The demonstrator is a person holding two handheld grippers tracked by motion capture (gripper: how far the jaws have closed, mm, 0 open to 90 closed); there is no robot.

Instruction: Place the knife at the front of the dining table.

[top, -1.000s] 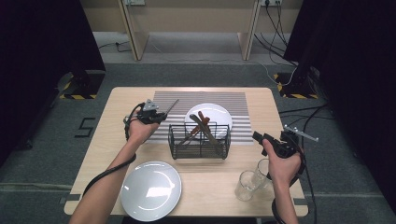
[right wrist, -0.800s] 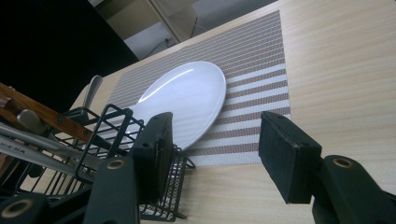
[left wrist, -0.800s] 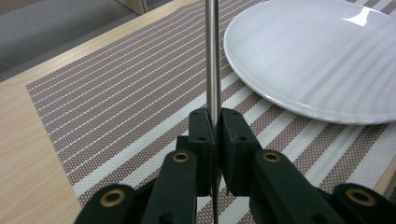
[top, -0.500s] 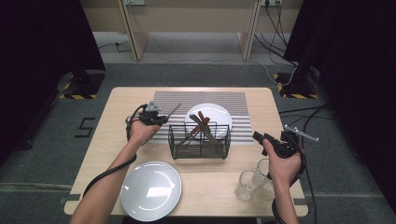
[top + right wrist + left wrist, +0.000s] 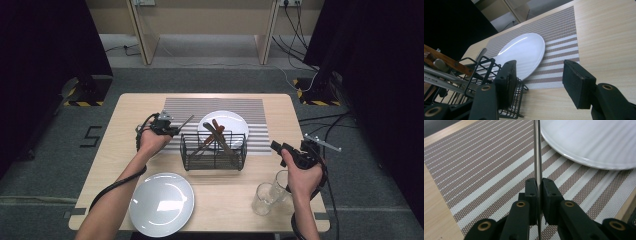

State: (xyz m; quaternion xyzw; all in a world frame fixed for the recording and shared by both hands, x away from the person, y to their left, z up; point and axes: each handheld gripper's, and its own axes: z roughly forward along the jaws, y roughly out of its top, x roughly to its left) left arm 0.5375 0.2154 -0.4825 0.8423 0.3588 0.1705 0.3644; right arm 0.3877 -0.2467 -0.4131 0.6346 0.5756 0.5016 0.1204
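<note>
Left gripper (image 5: 537, 186) gripping thin metal utensil (image 5: 537, 150) over striped mat (image 5: 474, 170), left of plate (image 5: 589, 142). Right gripper (image 5: 539, 82) hanging released, jaws apart, near basket (image 5: 214, 150); high view alone showing glasses (image 5: 270, 192).

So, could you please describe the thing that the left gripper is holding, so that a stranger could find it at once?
Start at the striped placemat in the middle of the wooden table. At its left edge, beside the white plate, the left gripper is shut on a thin metal utensil handle. Unlike the wooden-handled cutlery standing in the black wire basket, it is plain bare steel and is held outside the basket.
</note>
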